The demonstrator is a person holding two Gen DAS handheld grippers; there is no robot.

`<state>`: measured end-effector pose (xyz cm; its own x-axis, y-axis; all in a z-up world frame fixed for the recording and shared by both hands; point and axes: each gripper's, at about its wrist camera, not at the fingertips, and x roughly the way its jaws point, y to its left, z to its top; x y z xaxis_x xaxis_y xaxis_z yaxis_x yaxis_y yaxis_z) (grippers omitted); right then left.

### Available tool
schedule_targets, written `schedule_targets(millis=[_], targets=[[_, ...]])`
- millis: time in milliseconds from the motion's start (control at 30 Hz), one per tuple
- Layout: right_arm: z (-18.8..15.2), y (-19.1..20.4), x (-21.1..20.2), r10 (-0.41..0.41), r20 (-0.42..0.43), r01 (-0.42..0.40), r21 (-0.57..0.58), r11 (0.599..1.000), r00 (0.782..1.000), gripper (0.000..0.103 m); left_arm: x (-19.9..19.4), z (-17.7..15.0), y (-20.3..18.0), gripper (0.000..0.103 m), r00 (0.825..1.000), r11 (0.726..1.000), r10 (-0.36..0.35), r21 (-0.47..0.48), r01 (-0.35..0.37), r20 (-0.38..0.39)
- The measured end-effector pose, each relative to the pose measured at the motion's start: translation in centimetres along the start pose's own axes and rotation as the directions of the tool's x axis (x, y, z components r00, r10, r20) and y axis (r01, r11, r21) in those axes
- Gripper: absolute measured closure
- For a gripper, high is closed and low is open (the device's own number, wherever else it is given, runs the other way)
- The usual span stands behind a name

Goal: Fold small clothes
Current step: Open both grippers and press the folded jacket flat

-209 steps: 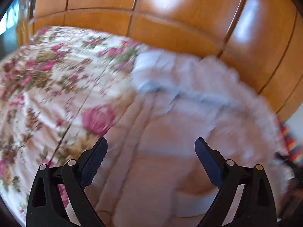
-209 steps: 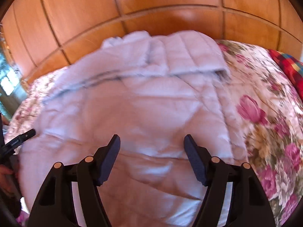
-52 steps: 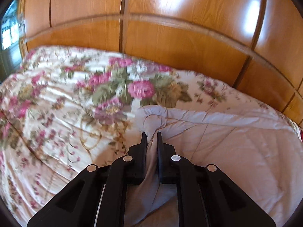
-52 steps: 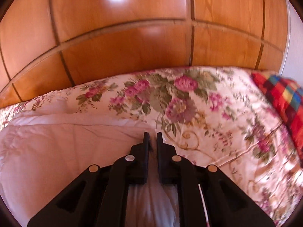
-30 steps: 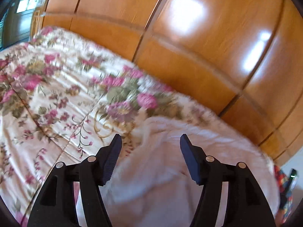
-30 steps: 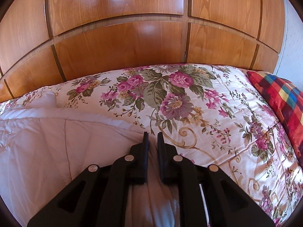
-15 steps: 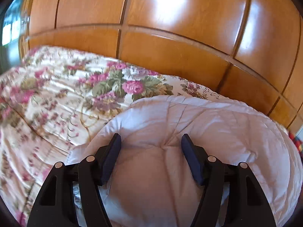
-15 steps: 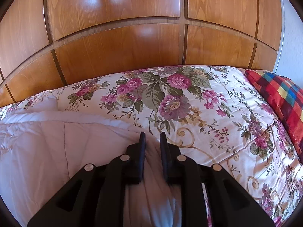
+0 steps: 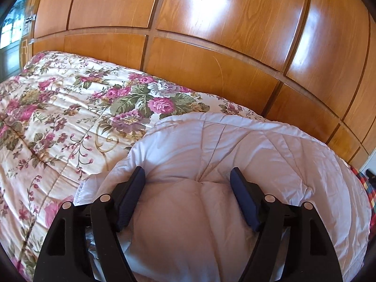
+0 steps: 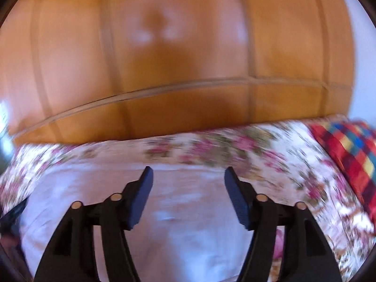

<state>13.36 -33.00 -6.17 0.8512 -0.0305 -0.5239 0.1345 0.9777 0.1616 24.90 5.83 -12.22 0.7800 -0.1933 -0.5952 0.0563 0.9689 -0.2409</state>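
A pale lilac quilted garment (image 9: 223, 155) lies folded on the floral bedspread (image 9: 58, 117). My left gripper (image 9: 188, 178) is open and empty, its jaws apart just over the garment's near part. In the right wrist view, which is blurred by motion, the garment (image 10: 188, 211) fills the lower middle. My right gripper (image 10: 188, 178) is open and empty above it.
A glossy wooden headboard (image 9: 211, 35) rises right behind the bed, also in the right wrist view (image 10: 176, 70). A red checked cushion (image 10: 347, 155) lies at the right on the bedspread (image 10: 293, 164). A window (image 9: 11, 30) shows at the far left.
Both grippers held the garment's far edge and let go: the left opened about a second ago, the right just now. The right gripper has pulled back and up, blurring its view.
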Motion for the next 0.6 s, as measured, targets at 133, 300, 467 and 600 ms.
schedule_targets(millis=[133,300,467,600], targets=[[-0.7,3.5,3.0,0.088,-0.102,-0.098,-0.091,0.991,0.991,0.033,-0.1,0.0,0.0,0.024,1.0,1.0,-0.006,0.001,0.006,0.003],[-2.0,1.6,7.4,0.071,-0.188,-0.067,0.025,0.997,0.98,0.033,-0.3,0.0,0.1,0.02,1.0,1.0,-0.016,-0.004,0.016,0.0],[-2.8,0.6,8.3,0.106,-0.162,-0.095,0.077,0.993,0.981,0.03,0.7,0.2,0.4,0.017,0.999,0.999,-0.037,-0.019,0.036,-0.034],[-2.4,0.4,6.9,0.048,-0.165,-0.037,0.073,0.997,0.985,0.028,1.1,0.3,0.7,0.015,0.997,0.998,-0.054,-0.029,0.052,-0.048]])
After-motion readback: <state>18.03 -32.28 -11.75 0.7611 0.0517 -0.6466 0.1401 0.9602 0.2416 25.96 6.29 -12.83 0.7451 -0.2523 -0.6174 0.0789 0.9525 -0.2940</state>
